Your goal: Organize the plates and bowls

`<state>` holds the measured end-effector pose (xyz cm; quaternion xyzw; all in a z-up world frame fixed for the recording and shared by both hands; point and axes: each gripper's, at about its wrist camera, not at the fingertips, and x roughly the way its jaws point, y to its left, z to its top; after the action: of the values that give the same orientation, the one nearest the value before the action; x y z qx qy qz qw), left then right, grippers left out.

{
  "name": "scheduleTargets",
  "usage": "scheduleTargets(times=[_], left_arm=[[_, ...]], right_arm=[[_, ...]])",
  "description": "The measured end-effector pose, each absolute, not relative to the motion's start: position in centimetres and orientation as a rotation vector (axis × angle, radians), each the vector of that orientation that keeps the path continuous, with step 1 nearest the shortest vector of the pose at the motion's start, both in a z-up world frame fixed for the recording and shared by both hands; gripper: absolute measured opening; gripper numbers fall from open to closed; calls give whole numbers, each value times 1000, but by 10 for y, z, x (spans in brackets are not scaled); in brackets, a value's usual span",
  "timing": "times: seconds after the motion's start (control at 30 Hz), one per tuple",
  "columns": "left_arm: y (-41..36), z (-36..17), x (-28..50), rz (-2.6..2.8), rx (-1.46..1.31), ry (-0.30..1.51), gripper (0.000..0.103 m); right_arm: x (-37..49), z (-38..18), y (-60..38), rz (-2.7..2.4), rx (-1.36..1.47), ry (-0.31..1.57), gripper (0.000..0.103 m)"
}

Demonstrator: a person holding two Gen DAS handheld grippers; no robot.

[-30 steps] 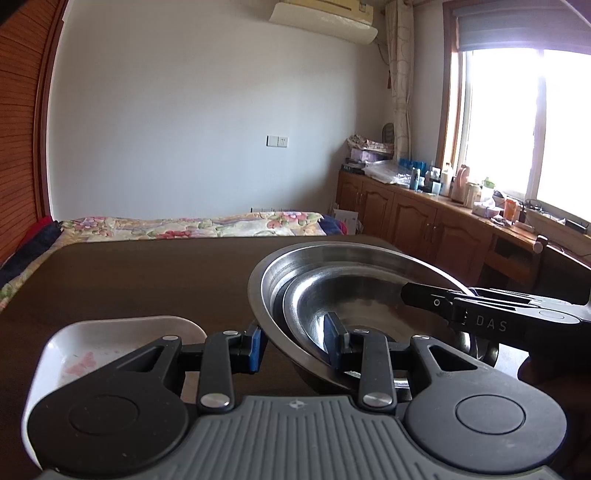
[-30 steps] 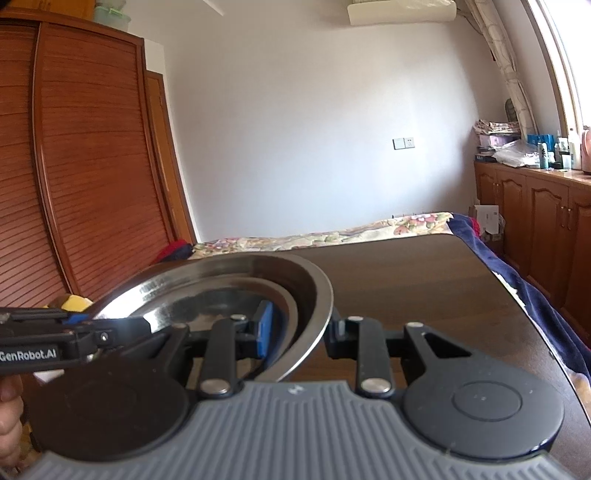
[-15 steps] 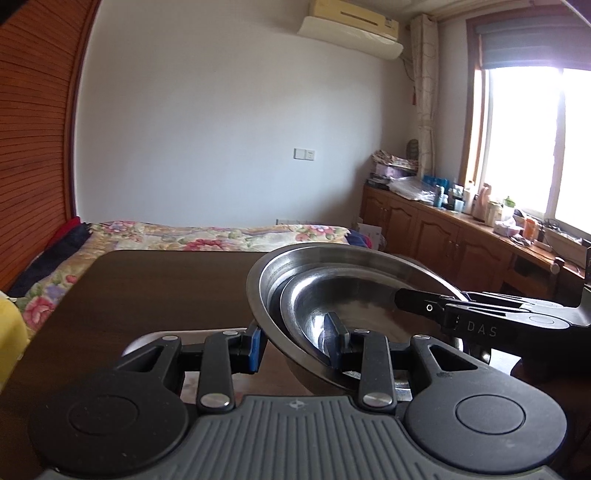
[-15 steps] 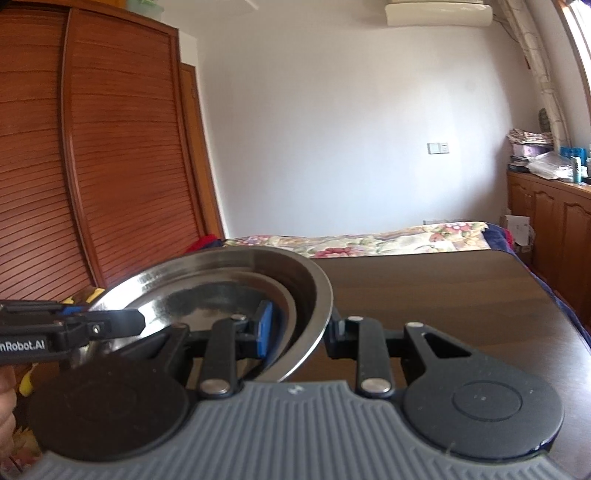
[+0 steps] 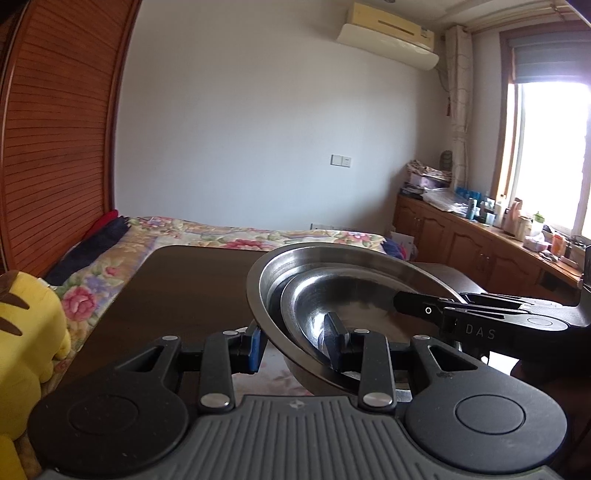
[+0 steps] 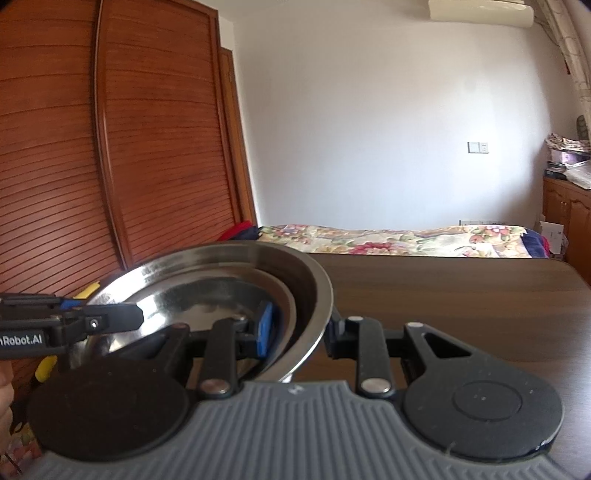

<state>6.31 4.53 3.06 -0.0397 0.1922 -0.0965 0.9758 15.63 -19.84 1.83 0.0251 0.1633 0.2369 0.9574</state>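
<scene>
Both grippers clamp the steel bowls (image 5: 354, 295) above the dark table (image 5: 177, 288): left gripper (image 5: 295, 341) pinching one rim, right gripper (image 6: 299, 328) the opposite rim.

Two nested steel bowls (image 5: 354, 295), two grippers, one dark tabletop (image 5: 184, 288), one yellow plush toy (image 5: 26, 332), one bed (image 5: 229, 236), one air conditioner (image 5: 388, 33)
</scene>
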Motion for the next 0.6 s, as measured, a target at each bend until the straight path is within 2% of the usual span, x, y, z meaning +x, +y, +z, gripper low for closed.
scheduleTargets(times=[0.6], left_arm=[[68, 16, 61, -157, -95, 441, 35]], right_arm=[[154, 9, -168, 504, -2, 377, 31]])
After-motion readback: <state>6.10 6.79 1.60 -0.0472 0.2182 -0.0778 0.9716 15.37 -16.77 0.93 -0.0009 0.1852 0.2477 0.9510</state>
